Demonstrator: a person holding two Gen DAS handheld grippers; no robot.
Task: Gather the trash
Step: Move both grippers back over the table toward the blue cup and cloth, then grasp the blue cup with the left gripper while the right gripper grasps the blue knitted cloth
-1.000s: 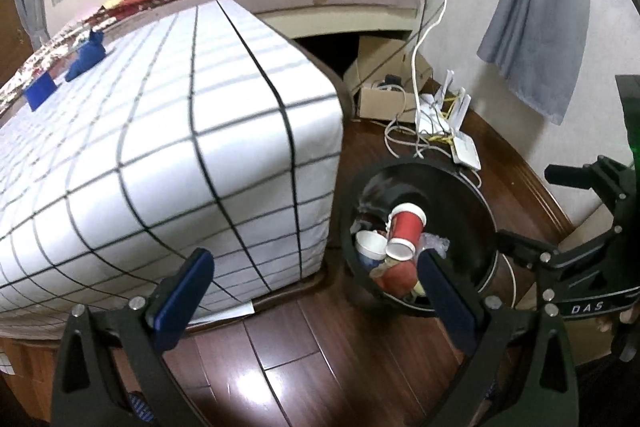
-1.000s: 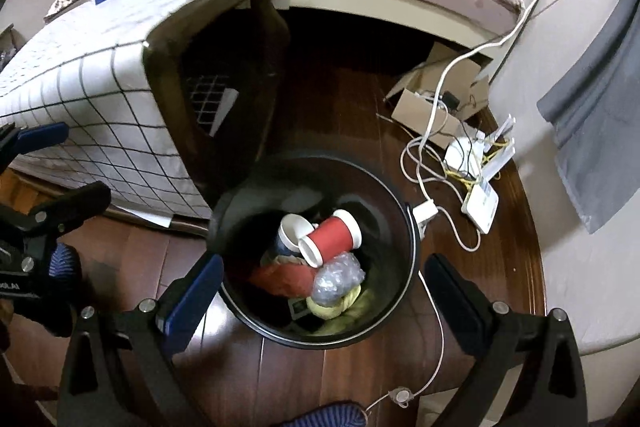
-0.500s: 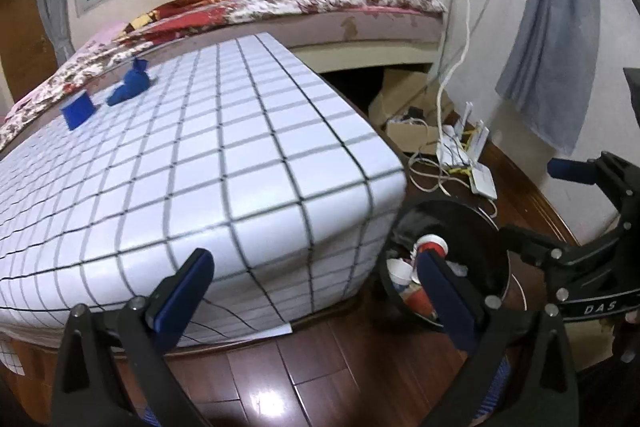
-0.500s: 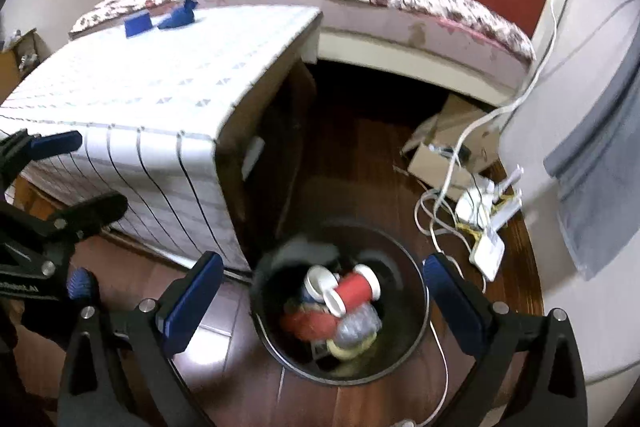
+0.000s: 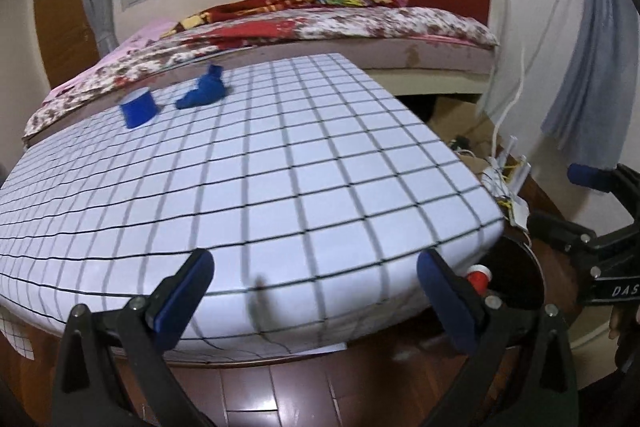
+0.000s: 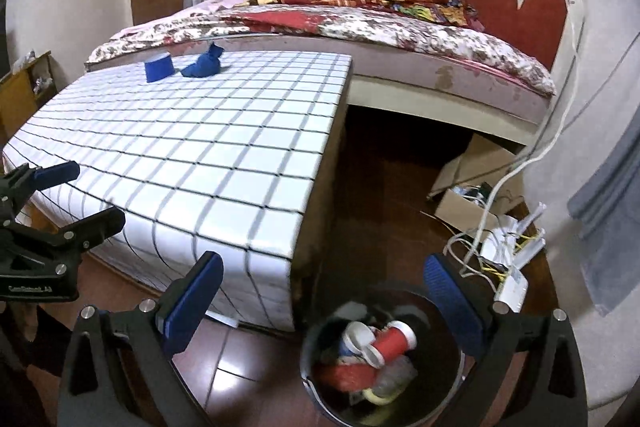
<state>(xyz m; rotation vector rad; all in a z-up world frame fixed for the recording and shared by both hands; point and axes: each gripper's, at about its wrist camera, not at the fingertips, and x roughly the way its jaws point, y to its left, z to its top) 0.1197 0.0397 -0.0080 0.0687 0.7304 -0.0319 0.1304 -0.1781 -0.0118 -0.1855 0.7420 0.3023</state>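
Note:
A black trash bin (image 6: 448, 399) stands on the floor at the table's near right corner, holding a red cup (image 6: 394, 341), a white cup and crumpled scraps. In the left wrist view only its rim (image 5: 528, 267) shows past the table. A blue cup (image 5: 138, 109) and a crumpled blue scrap (image 5: 204, 94) lie at the far side of the checked table (image 5: 280, 195); both also show in the right wrist view, the cup (image 6: 159, 67) and the scrap (image 6: 204, 65). My left gripper (image 5: 314, 297) is open and empty at the table's near edge. My right gripper (image 6: 324, 301) is open and empty above the bin.
A bed (image 6: 360, 23) with a patterned blanket runs behind the table. A cardboard box (image 6: 472, 187), a router (image 6: 512, 287) and white cables lie on the wooden floor by the right wall. A grey cloth (image 6: 612, 211) hangs there. A wooden shelf (image 6: 24, 95) stands at left.
Both grippers have risen and tilted up from the bin toward the tabletop. The bin has dropped to the bottom of both views; the blue cup and scrap now appear closer.

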